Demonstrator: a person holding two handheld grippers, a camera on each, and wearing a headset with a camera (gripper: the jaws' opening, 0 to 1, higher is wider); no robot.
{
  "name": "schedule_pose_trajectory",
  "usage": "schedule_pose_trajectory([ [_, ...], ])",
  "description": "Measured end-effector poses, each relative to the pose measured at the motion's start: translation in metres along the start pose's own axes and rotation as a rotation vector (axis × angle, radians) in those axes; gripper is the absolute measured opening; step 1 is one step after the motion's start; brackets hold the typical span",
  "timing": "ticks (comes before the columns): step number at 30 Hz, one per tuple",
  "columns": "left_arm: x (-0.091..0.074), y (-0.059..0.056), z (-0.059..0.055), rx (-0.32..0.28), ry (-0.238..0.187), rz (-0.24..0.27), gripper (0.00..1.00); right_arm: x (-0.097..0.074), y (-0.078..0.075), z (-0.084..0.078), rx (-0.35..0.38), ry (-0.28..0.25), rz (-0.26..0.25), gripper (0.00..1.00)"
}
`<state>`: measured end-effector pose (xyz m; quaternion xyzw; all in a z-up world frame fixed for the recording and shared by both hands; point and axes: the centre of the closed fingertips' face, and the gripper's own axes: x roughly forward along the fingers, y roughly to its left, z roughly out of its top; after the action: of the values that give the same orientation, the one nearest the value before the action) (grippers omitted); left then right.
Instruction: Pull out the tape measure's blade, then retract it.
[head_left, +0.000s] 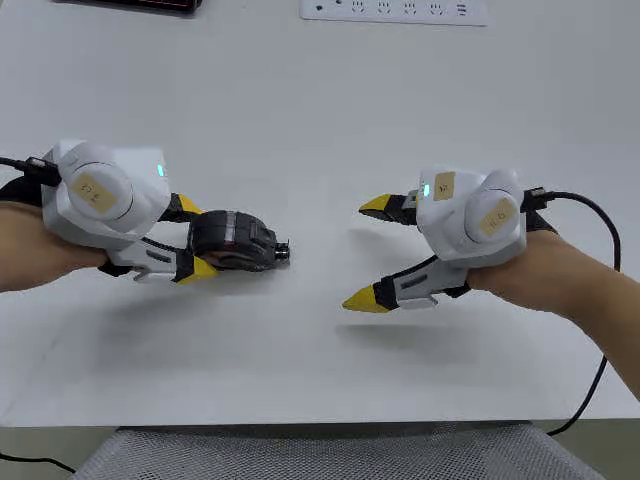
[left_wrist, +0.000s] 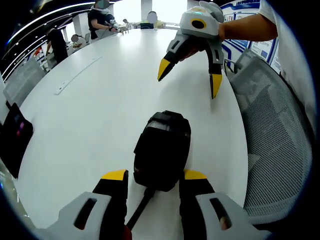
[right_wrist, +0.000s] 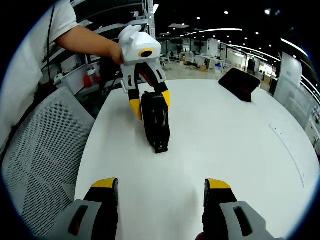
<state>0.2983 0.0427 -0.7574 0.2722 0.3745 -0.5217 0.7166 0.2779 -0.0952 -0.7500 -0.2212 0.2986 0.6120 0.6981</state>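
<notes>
- Yellow-tipped jaws of left gripper (head_left: 196, 240) closed against both sides of black tape measure (head_left: 235, 242), clamping the rear half of the case.
- Tape measure lying on white table (head_left: 300, 120), left of centre in head view, front end poking past the jaw tips and pointing toward right gripper (head_left: 371, 252).
- Right gripper jaws spread wide, nothing between them, tips aimed at the tape measure but well apart from it.
- Further out: white power strip (head_left: 393, 10) at far table edge, grey mesh chair (head_left: 300, 455) at near edge.
</notes>
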Motion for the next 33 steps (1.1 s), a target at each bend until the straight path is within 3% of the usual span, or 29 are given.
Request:
schedule_pose_trajectory([
  [15, 0.003, -0.003, 0.001, 0.028, 0.006, -0.01, 0.29, 0.011, 0.003, 0.002, 0.002, -0.008, 0.02, 0.66],
  [25, 0.004, -0.002, 0.0, 0.023, 0.006, -0.009, 0.28, 0.018, -0.006, 0.012, 0.04, -0.059, 0.008, 0.63],
  [33, 0.005, -0.002, 0.0, 0.011, 0.009, -0.006, 0.27, 0.034, -0.008, 0.018, 0.039, -0.08, 0.02, 0.58],
])
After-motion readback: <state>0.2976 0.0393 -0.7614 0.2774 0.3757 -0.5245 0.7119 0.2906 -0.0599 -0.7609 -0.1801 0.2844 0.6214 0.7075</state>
